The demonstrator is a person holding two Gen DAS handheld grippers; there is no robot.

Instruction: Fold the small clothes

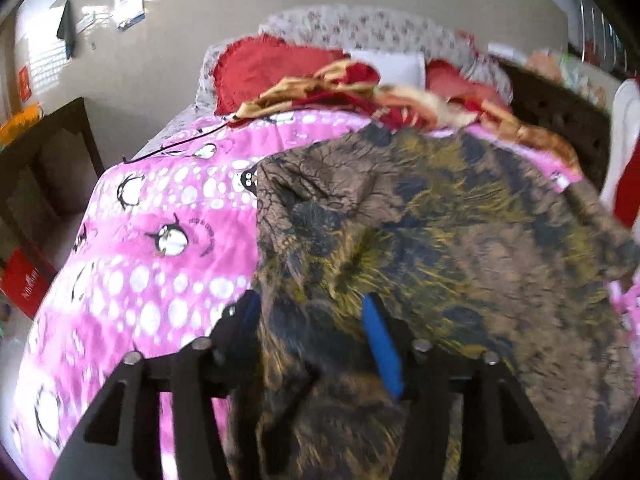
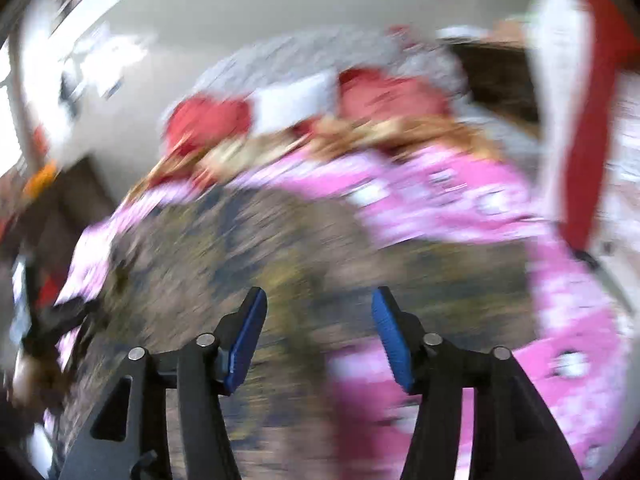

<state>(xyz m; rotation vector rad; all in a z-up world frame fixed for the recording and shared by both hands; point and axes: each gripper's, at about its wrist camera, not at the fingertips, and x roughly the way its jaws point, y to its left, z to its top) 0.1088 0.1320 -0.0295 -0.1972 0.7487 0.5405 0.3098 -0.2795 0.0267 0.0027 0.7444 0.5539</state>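
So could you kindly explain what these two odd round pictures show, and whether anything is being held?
Each picture comes from a wide-angle camera on a handheld two-finger gripper, looking forward along its black fingers with blue pads. A person holds one in each hand; there is no robot arm. The left view shows the left gripper over a brown, patterned garment spread on a pink penguin-print blanket on a bed, with red cushions behind. Its jaws stand apart, with cloth lying loosely between them, not pinched. The right view is blurred; the right gripper is open with nothing in it, above the same garment.
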